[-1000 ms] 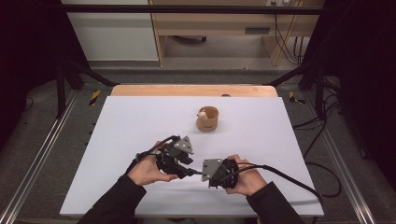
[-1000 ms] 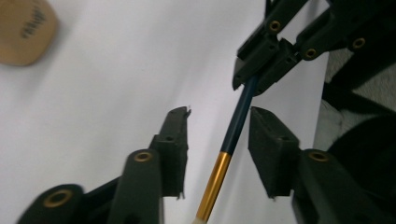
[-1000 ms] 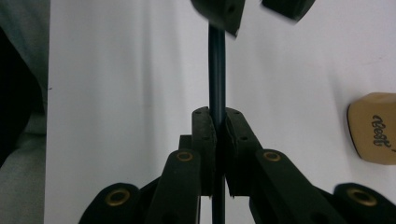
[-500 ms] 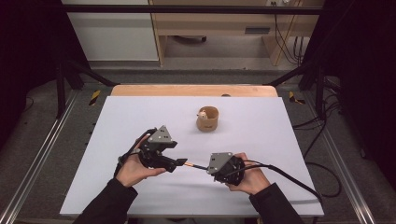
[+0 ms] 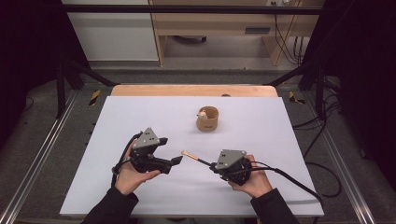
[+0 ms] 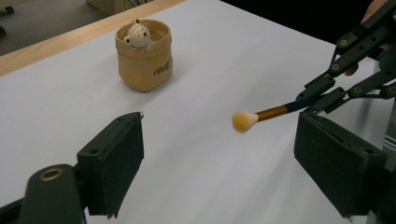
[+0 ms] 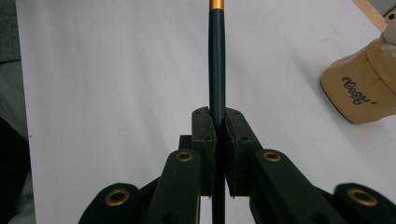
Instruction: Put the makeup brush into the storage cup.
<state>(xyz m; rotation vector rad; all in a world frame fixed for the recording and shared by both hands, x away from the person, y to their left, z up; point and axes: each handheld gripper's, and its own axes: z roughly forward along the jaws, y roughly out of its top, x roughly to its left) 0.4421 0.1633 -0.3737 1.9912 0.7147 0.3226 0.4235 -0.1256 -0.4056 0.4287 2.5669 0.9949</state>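
Note:
A small brush (image 5: 194, 157) with a dark blue handle, a gold collar and a tan tuft is clamped by its handle in my right gripper (image 5: 212, 165), which is shut on it at the table's front centre. In the right gripper view the handle (image 7: 216, 60) runs straight up from the pinching jaws of the right gripper (image 7: 218, 135). My left gripper (image 5: 171, 150) sits just left of the tuft. Its jaws have just been opening and stand wide with nothing between them. In the left gripper view the left gripper (image 6: 219, 168) faces the brush (image 6: 261, 115), whose tuft hangs apart from both pads.
A tan fabric cup (image 5: 208, 119) with a small bear figure (image 6: 137, 35) inside stands behind the grippers, mid-table. The white table top (image 5: 280, 140) ends at a wooden strip at the far edge. Black cables trail off to the right.
My left gripper has opened and drawn away to the left, off the brush. The right gripper has kept the brush and shifted slightly right.

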